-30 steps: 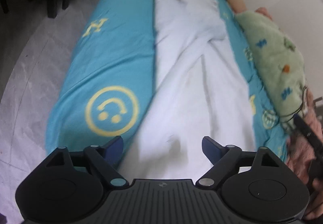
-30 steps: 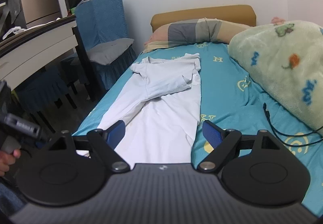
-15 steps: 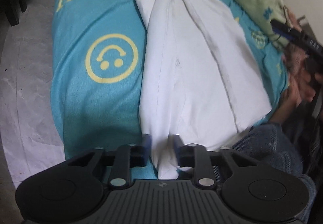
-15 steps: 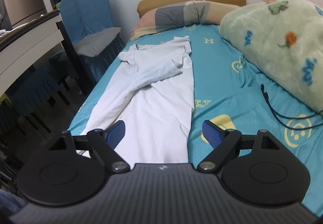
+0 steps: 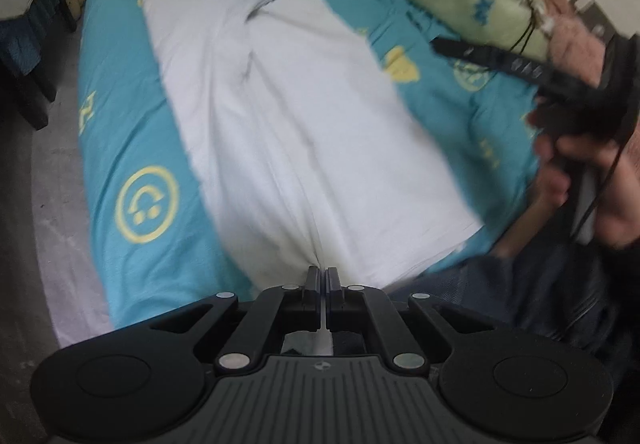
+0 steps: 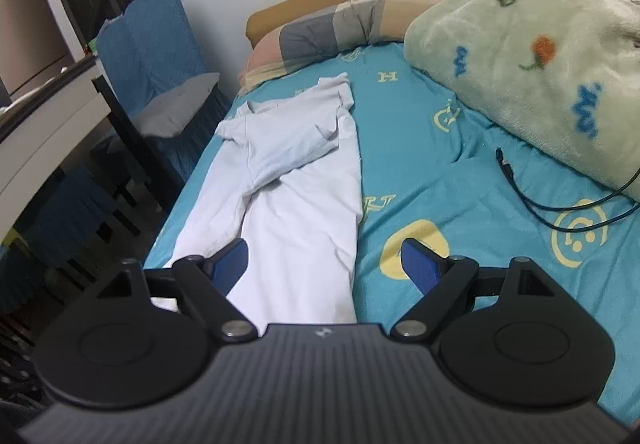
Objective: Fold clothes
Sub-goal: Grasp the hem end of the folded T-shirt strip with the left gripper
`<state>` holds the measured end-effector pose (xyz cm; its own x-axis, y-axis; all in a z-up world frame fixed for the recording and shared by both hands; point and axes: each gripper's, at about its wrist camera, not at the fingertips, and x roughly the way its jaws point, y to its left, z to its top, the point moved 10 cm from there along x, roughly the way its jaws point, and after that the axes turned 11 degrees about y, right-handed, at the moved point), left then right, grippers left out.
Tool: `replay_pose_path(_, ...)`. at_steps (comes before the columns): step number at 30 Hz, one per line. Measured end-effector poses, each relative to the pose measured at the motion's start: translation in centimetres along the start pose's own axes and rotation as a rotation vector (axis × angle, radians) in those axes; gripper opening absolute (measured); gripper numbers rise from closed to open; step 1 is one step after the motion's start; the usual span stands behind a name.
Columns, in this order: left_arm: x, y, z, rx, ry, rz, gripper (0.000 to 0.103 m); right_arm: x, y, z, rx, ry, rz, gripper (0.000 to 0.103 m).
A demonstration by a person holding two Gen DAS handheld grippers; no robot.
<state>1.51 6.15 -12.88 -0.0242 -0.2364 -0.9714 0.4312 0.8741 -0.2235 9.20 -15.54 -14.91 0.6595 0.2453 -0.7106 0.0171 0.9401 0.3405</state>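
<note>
A white shirt lies lengthwise on a turquoise bed sheet, its sleeves folded in near the collar. My left gripper is shut on the shirt's bottom hem at the near bed edge, and the cloth bunches between the jaws. In the right wrist view the same shirt lies ahead. My right gripper is open and empty, above the shirt's lower right part. The right gripper also shows in the left wrist view, held in a hand.
A green fleece blanket is piled on the bed's right side. A black cable lies on the sheet beside it. A striped pillow is at the headboard. A blue-covered chair and a desk stand left of the bed.
My left gripper closed on the shirt's bottom hem and pulled it back. My right gripper moved closer over the shirt's lower right side and stayed open.
</note>
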Motion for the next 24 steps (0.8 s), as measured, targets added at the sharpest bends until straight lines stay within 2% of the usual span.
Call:
replay_pose_path(4, 0.8, -2.6, 2.5, -0.086, -0.029, -0.049, 0.002, 0.0, -0.9, 0.4, 0.020, 0.001, 0.002, 0.085)
replay_pose_path(10, 8.6, -2.6, 1.7, -0.169, 0.065, -0.106, 0.003, 0.9, -2.7, -0.3, 0.062, 0.057, 0.022, 0.085)
replay_pose_path(12, 9.4, -2.0, 1.3, -0.205, 0.064, -0.122, 0.015, 1.4, -3.2, -1.0, 0.091, 0.097, 0.048, 0.085)
replay_pose_path(14, 9.2, -1.2, 0.9, -0.246, 0.047, -0.153, 0.047, 1.8, -3.4, -1.9, 0.127, 0.152, 0.095, 0.085)
replay_pose_path(15, 8.7, -0.5, 0.8, -0.278, 0.028, -0.169, 0.054, 2.0, -3.4, -2.6, 0.145, 0.181, 0.114, 0.085)
replay_pose_path(17, 7.7, 1.4, 0.8, -0.363, -0.026, -0.171, 0.080, 2.3, -3.5, -4.0, 0.180, 0.239, 0.152, 0.085)
replay_pose_path(20, 6.6, 4.6, 0.6, -0.496, -0.095, -0.164, 0.083, 2.8, -3.5, -6.1, 0.235, 0.329, 0.181, 0.084)
replay_pose_path(24, 8.3, 8.4, 0.0, -0.645, -0.094, -0.195, 0.083, 3.4, -4.0, -8.3, 0.288, 0.408, 0.169, 0.076)
